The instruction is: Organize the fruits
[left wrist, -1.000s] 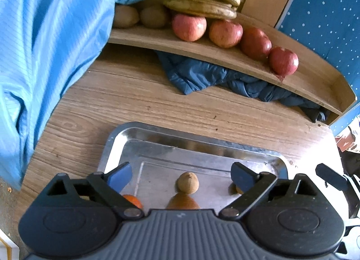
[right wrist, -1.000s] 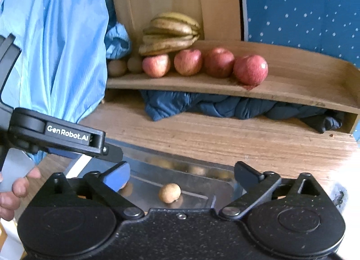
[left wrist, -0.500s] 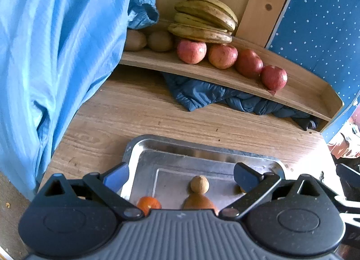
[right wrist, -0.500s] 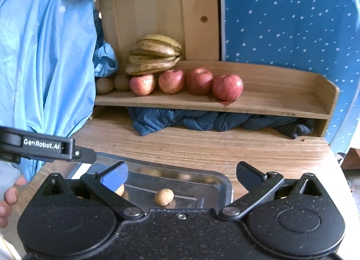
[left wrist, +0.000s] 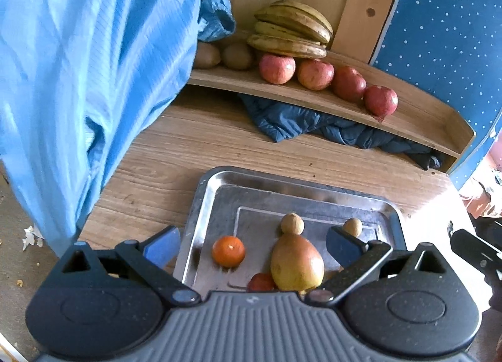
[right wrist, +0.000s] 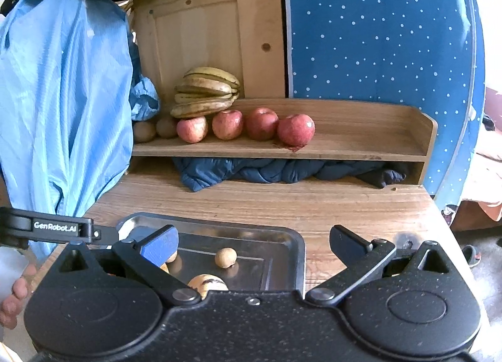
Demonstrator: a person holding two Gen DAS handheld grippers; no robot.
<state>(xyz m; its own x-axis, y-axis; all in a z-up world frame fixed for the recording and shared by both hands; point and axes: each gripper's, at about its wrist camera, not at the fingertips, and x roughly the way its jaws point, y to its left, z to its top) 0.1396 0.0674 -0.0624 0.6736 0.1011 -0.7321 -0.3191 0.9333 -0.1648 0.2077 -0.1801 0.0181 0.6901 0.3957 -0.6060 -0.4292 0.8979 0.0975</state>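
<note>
- Fruit still to be sorted lies in the shallow stainless-steel tray [left wrist: 204,202] on the wooden tabletop [left wrist: 175,155]: a large yellow-red pear-shaped mango [left wrist: 296,263], a round orange tangerine [left wrist: 228,251], a small red fruit [left wrist: 262,282] half hidden by the gripper body, and two small round tan fruits [left wrist: 292,223].
- By my judgement the mango is the heaviest piece, with smooth skin and soft flesh; it should be taken across its broad belly with gentle pressure, since the tapered end would slide out.
- The tangerine looks light and slightly yielding, its dimpled rind likely giving good grip across the middle.
- The tan fruits seem small, hard and prone to rolling on the slick metal, so a centred pinch is needed.
- The left gripper [left wrist: 252,244] hovers above the tray's near end, blue-padded jaws spread wide and empty, the mango and tangerine between them.
- The right gripper [right wrist: 254,246] is likewise spread wide, holding nothing, low over the tray's right part.
- Beyond the tray, the raised wooden shelf [left wrist: 408,130] already carries four red apples [left wrist: 315,74] in a row, a bunch of browning yellow bananas [left wrist: 291,34] and two brown kiwis [left wrist: 237,55]; its right part is bare.
- A dark blue quilted cloth [left wrist: 313,122] is stuffed beneath the shelf, and a light blue garment [left wrist: 78,64] hangs on the left.
</note>
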